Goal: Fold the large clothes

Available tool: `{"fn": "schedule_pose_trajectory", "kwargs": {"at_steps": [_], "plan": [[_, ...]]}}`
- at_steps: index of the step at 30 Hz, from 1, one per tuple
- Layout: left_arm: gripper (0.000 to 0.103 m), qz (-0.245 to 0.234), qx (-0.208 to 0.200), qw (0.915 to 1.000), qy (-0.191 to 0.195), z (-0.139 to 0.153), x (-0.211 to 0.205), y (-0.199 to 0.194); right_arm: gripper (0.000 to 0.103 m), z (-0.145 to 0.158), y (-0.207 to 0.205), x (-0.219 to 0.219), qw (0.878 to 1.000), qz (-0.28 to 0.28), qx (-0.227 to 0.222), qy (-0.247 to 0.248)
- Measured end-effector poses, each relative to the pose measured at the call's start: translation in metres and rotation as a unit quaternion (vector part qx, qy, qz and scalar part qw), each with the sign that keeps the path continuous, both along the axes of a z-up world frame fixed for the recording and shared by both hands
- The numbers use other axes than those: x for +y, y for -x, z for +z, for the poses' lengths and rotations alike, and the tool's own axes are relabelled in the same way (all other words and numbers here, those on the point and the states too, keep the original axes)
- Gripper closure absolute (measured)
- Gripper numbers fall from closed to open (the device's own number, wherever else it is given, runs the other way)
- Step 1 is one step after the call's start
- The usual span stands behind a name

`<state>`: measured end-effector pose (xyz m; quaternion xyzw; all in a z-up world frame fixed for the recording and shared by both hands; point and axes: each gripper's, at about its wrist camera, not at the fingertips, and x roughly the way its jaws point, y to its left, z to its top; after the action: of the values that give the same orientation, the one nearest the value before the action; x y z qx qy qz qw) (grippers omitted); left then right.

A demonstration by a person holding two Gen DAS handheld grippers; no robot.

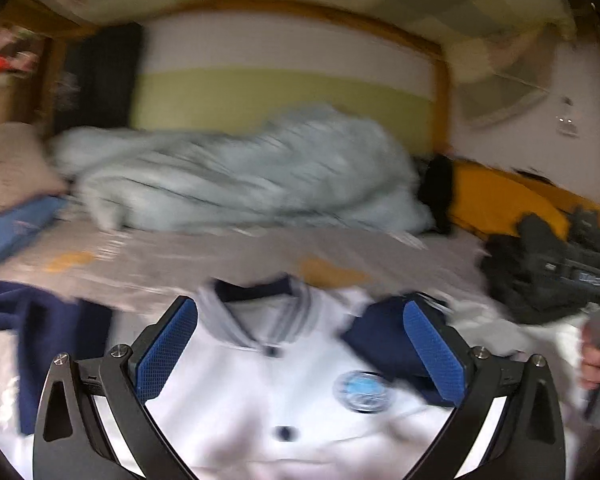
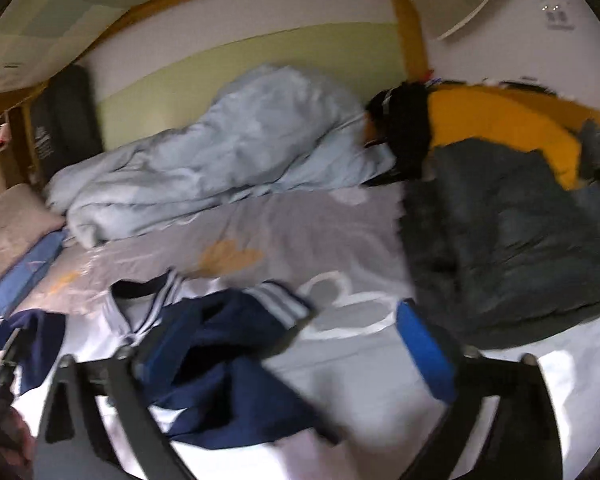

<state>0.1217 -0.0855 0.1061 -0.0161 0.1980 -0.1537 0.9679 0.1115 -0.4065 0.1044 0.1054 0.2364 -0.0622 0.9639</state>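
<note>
A white varsity-style jacket (image 1: 260, 392) lies front-up on the bed, with a striped collar (image 1: 256, 300), dark buttons and a round blue badge (image 1: 362, 392). Its navy sleeves (image 1: 40, 320) spread to either side. My left gripper (image 1: 300, 308) hovers over the jacket's chest, blue pads wide apart and open, holding nothing. In the right wrist view, one navy sleeve (image 2: 228, 360) lies crumpled across the white body (image 2: 100, 332). My right gripper (image 2: 288, 320) is open above it; the sleeve lies by the left finger and no pad presses on it.
A rumpled light blue duvet (image 1: 236, 176) fills the back of the bed. A dark grey padded jacket (image 2: 500, 240) and a yellow item (image 2: 500, 120) lie at the right. The grey patterned sheet (image 2: 320, 232), a pillow (image 1: 8, 168) and the wooden frame (image 1: 444, 92) surround them.
</note>
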Motion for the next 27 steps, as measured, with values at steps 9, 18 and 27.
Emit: {"fn": "schedule_pose_trajectory", "kwargs": {"at_steps": [9,18,27], "plan": [[0.009,-0.169,0.089,0.9781,-0.083,-0.016,-0.116,-0.040,0.000,0.002,0.002,-0.029,0.999,-0.033,-0.007,0.007],[0.094,-0.146,0.172,0.9529,-0.203,-0.071,-0.162,-0.068,0.000,0.003,0.003,-0.041,0.999,-0.027,0.000,-0.027],[0.097,-0.017,0.116,0.9831,-0.141,-0.036,-0.050,-0.047,0.000,-0.017,-0.009,-0.032,0.997,-0.002,0.038,-0.071]]}}
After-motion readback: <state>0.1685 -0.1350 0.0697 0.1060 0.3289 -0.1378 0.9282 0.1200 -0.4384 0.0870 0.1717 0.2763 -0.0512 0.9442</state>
